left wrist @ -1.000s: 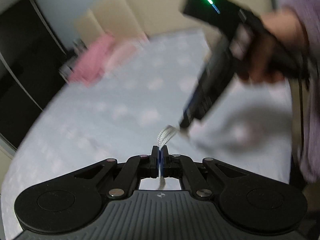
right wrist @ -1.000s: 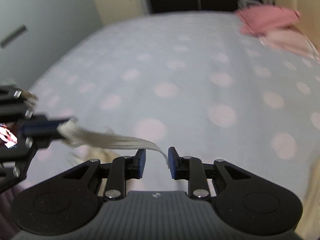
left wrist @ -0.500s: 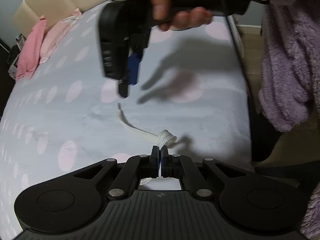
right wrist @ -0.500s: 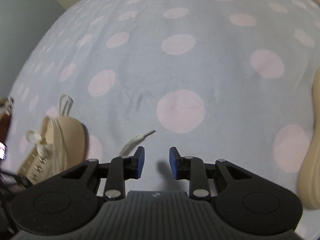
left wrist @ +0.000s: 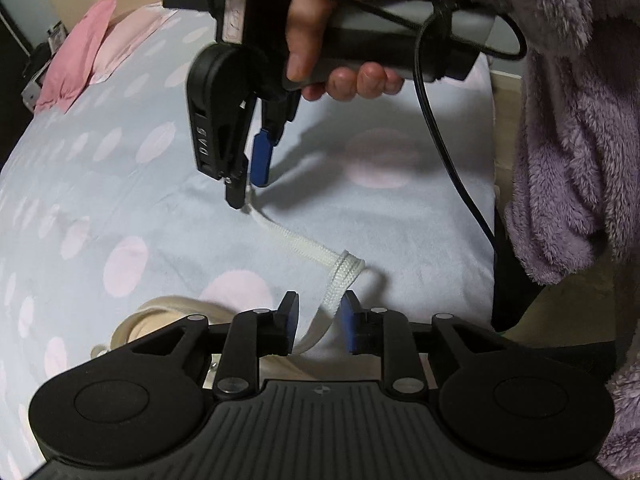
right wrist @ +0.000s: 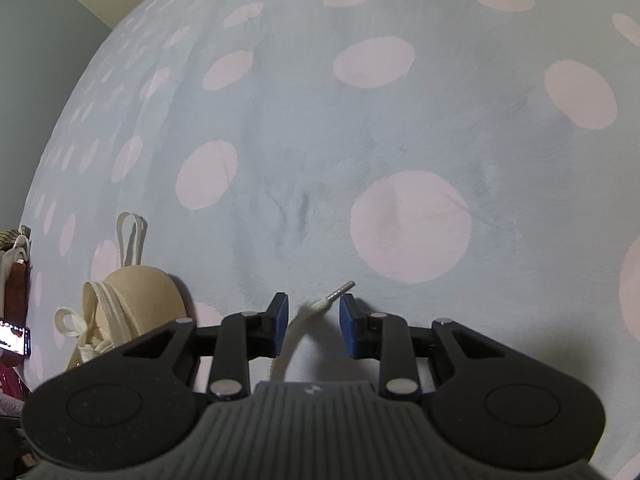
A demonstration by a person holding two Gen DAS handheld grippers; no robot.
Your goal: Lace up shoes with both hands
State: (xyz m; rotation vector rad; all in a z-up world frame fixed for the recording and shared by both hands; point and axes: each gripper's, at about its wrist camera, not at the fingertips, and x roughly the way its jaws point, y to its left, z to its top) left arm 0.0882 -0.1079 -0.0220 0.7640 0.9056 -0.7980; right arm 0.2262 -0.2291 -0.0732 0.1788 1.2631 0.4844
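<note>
Pale-blue bedspread (right wrist: 400,128) with pink dots fills both views. A white lace (left wrist: 304,246) lies across it.

Left view: the left gripper (left wrist: 318,322) points steeply down at the near edge, its jaws opening. The lace passes between the blue pads (left wrist: 291,320) without being pressed; it is released. Just beyond the pads the lace folds in a bunched bend, then runs far and left along the fabric to the right gripper (left wrist: 248,188). A hand (left wrist: 344,36) in a purple fleece sleeve (left wrist: 572,112) holds that gripper by its handle, tips down at the lace end. Part of a beige shoe (left wrist: 168,316) shows near left, behind the left gripper's linkage. Pink cloth (left wrist: 76,64) lies at the far left of the bed.

Right view: the right gripper (right wrist: 313,322) stands part open, grasping nothing. The lace (right wrist: 316,306) end lies on the bedspread in the gap between its pads (right wrist: 280,318), the grey aglet (right wrist: 340,290) angled far and right, close to the right pad; contact cannot be told. A beige shoe (right wrist: 136,300), laced with a white bow, lies on its side at the left, well apart from the lace end.
</note>
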